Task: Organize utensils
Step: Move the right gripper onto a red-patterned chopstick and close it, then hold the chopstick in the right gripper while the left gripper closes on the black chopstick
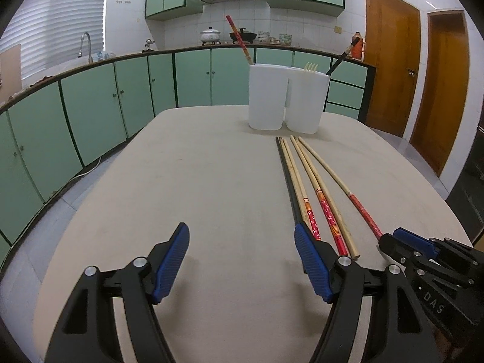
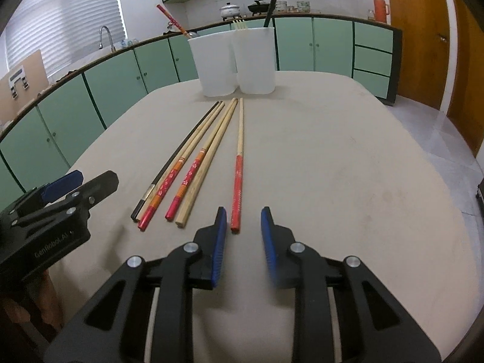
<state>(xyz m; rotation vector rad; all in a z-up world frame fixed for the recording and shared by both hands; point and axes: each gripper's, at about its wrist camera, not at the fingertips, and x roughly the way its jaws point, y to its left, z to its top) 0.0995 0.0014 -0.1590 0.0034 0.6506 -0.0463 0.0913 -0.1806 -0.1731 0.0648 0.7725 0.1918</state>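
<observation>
Several chopsticks [image 2: 208, 157] lie side by side on the beige table [image 2: 332, 166], tips toward two white holders [image 2: 233, 60]. A red-handled chopstick [image 2: 237, 190] lies apart at the right of the group. The left holder [image 1: 267, 96] has a red chopstick standing in it, the right holder [image 1: 307, 101] a cream fork and a black chopstick. My right gripper [image 2: 243, 220] is open, its jaws either side of the red-handled chopstick's near end. My left gripper [image 1: 242, 236] is open and empty, left of the chopsticks [image 1: 305, 187]. Each gripper shows in the other's view, the right [image 1: 402, 239] and the left [image 2: 75, 181].
Green cabinets and a counter [image 1: 121, 90] with a sink, pots and bowls run behind the table. Wooden doors [image 1: 393, 60] stand at the right. The table's left edge [image 1: 99, 187] drops to a tiled floor.
</observation>
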